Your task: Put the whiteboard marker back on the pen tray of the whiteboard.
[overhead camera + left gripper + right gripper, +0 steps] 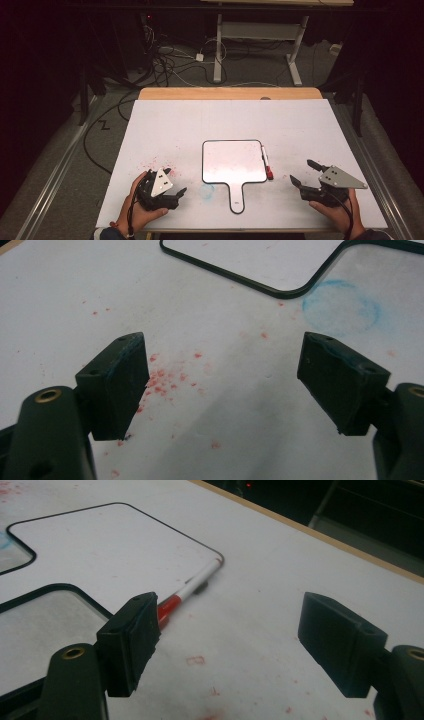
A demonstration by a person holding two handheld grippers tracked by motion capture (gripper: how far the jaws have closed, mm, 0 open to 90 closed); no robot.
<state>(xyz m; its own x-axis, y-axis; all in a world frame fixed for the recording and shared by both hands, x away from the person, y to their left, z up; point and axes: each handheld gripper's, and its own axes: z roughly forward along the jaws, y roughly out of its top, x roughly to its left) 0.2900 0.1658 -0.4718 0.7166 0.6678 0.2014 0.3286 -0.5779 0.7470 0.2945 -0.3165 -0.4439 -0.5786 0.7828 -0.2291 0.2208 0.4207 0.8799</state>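
Note:
A small paddle-shaped whiteboard point(234, 161) with a black rim lies flat near the table's front middle, its handle point(236, 197) pointing toward me. A white marker with a red cap point(266, 164) lies against the board's right edge. My left gripper point(176, 181) rests low at the front left, open and empty, left of the handle. My right gripper point(300, 170) stands open and empty to the right of the marker, apart from it. In the right gripper view the marker point(192, 590) and whiteboard point(100, 555) lie ahead of the open right gripper point(230, 640). The left gripper point(222, 385) frames bare table.
A white sheet point(200, 125) covers the table, with a wooden edge point(230, 93) at the back. Red specks point(165, 380) and a blue smudge point(342, 307) mark the sheet near the left gripper. Behind the table are cables point(165, 60) on the floor and a desk frame point(260, 35).

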